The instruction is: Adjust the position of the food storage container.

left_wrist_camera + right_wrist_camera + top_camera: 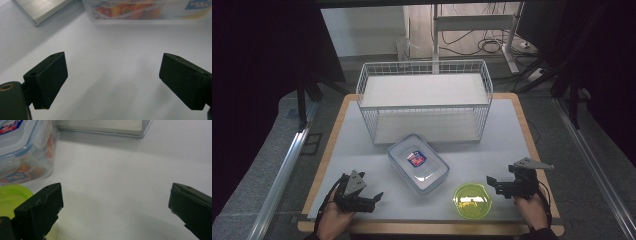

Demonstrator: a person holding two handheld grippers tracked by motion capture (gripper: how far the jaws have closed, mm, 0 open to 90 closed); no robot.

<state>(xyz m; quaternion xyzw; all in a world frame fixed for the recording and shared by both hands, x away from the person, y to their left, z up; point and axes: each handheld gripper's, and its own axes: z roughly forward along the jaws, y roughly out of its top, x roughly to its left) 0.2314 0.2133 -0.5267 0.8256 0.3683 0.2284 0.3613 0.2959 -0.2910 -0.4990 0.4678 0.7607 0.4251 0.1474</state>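
High view: a smooth white worktop (pixel 362 150) with a pale wooden edge carries three things. At the back stands a white wire-mesh basket (pixel 424 100), rectangular, open-topped, its thin grid walls rising around a flat white floor. Just in front of it, turned at an angle, lies a clear rectangular plastic food box (pixel 418 162) with rounded corners, a snap-on lid and a red-and-blue label on top. Near the front edge, just beside the box's right corner, sits a round translucent lime-green plastic bowl (pixel 472 200), glossy.

At the front left corner a hand holds the left tongs (pixel 376 199), their matt black jaws spread apart over bare worktop and pointing toward the box, with nothing between them. In the left gripper view the blocky jaws stand wide, the box (pixel 147 10) lies across the top, showing orange and red printed contents through its wall.

On the right another hand holds the right tongs (pixel 490 183), likewise wide apart and empty, just beside the green bowl. In the right gripper view the bowl (pixel 12 197) rests by one jaw, the box (pixel 25 152) behind it.
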